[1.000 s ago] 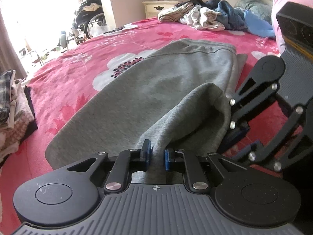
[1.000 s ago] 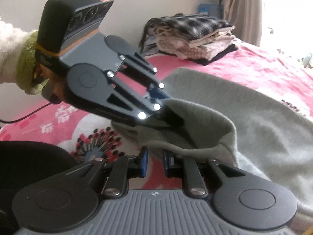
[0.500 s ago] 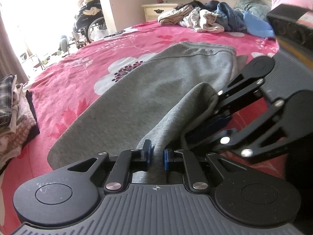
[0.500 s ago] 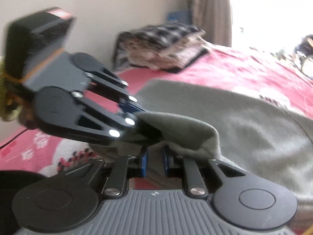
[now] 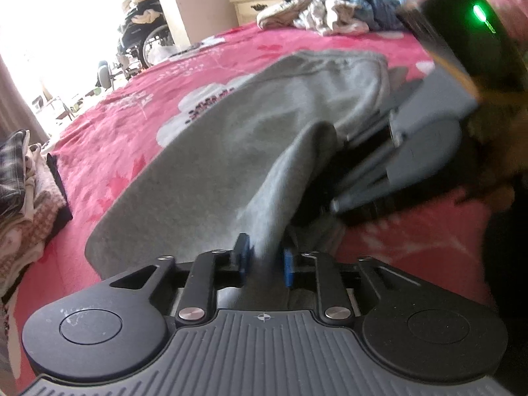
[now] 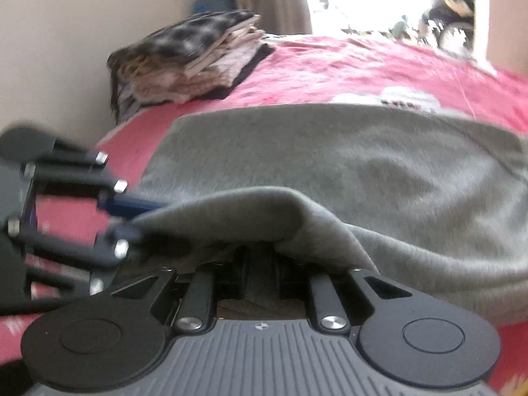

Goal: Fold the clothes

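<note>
Garment: grey sweat garment spread flat along the bed, one ribbed end toward the far headboard end; its near edge is lifted off the cover, presumably so it can be carried over the flat part as a fold.
Left tongs: left gripper pressed together on a ridge of the grey cloth; the fabric runs up from between its blue pads, which keeps that edge taut.
Right tongs: right gripper lies half under a draped flap of the same garment; cloth sits between its fingers, so it seems to be pinching the edge too, close beside the left one.
Folded stack: pile of folded clothes at the bed's wall-side edge, likely where finished pieces go.
Loose heap: unfolded clothes at the headboard end, well apart from the grey piece.
Stage: a fold looks to be underway; blur hides finer detail.
</note>
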A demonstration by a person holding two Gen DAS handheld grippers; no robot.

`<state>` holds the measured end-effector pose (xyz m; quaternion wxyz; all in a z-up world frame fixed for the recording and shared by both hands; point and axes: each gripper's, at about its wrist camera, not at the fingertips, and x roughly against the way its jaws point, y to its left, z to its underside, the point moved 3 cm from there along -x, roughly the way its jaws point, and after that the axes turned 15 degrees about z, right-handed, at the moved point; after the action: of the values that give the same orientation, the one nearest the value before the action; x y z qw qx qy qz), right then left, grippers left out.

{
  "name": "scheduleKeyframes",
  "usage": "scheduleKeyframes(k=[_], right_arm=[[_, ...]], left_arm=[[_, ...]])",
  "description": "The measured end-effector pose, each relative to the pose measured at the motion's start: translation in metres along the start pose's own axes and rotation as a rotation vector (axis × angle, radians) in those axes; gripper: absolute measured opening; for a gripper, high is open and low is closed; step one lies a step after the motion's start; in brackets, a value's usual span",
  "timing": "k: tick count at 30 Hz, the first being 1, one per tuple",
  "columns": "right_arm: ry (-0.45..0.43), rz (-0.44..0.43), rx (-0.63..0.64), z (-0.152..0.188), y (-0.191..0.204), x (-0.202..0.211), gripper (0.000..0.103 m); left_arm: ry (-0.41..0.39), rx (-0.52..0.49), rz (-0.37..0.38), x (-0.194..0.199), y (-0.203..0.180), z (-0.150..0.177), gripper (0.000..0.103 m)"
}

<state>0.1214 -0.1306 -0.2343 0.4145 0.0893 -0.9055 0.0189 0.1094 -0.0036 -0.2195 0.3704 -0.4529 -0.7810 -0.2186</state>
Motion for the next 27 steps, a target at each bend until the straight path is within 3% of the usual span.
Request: scheduleKeyframes(k=[4, 10, 14, 17, 21, 23, 27], right_arm=[[0.005, -0.017, -0.024, 0.0, -0.005, 0.003, 0.015], [-0.003, -0.036, 0.001, 0.001, -0.002, 0.008, 0.015], [-0.008, -0.049, 0.017, 0.002, 0.0, 0.012, 0.02], [-0.014, -0.063, 0.042, 0.002, 0.004, 0.015, 0.02], [0.0, 0.062, 0.026, 0.0, 0.0, -0.003, 0.013], [0.025, 0.074, -0.011, 0.0, -0.005, -0.009, 0.012], [0.034, 0.021, 0.015, -0.002, -0.006, 0.013, 0.022]], left_arm=[[0.029, -0.03, -0.036, 0.0, -0.009, 0.008, 0.035], [0.082, -0.041, -0.184, -0.017, -0.012, 0.016, 0.035], [0.089, -0.06, -0.24, -0.018, -0.015, 0.017, 0.035], [0.081, -0.065, -0.258, -0.015, -0.016, 0.019, 0.035], [0.094, -0.089, -0.272, -0.018, -0.019, 0.02, 0.035], [0.102, -0.103, -0.277, -0.02, -0.02, 0.021, 0.035], [0.104, -0.11, -0.278, -0.02, -0.02, 0.021, 0.035]])
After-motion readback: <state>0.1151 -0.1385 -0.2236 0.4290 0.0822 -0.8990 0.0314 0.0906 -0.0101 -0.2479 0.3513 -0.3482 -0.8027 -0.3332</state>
